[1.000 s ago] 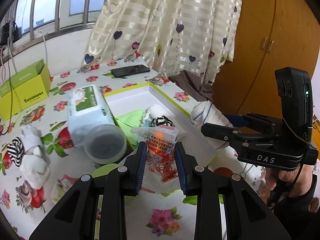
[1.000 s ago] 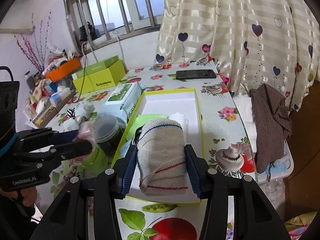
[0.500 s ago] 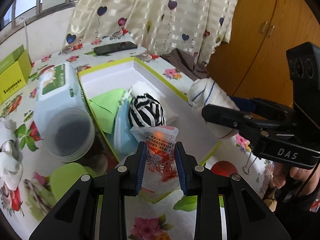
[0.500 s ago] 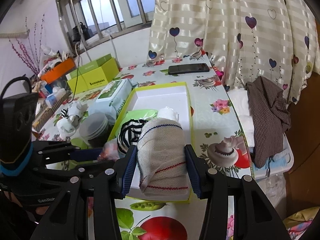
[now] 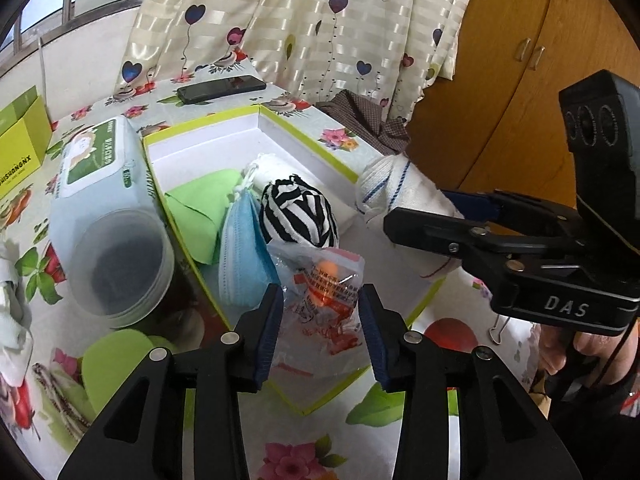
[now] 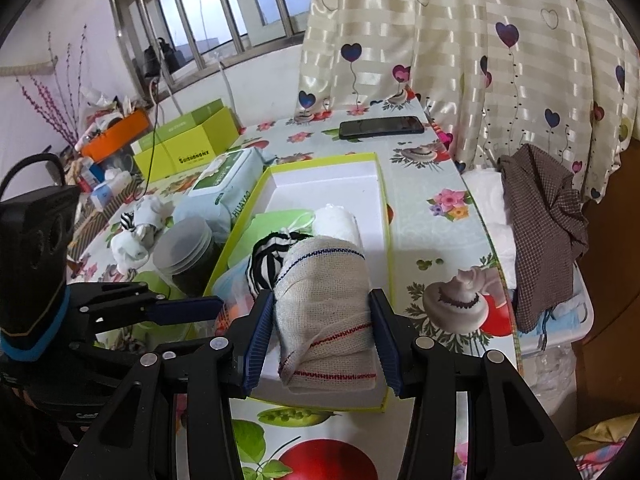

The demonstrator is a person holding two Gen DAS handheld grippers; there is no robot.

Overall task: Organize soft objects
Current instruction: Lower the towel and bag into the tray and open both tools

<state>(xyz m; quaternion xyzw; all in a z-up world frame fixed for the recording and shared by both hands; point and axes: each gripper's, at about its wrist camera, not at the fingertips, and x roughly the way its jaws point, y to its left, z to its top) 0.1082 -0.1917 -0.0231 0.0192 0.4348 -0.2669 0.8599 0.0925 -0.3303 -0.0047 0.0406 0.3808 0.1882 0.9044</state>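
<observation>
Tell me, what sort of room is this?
Most likely a lived-in home, perhaps a bedroom: a heart-print curtain, a wooden wardrobe, and a table under a flowery oilcloth cluttered with household things.

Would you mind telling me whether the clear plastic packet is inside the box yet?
Inside: the plastic packet lies over the box floor, and the left gripper has just been opening, pads apart from it.

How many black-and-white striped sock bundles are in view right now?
2. One striped bundle lies inside the green-edged box, beside the blue mask. A second striped piece sits outside it, left of the wipes pack, among white socks. Others may be hidden.
</observation>
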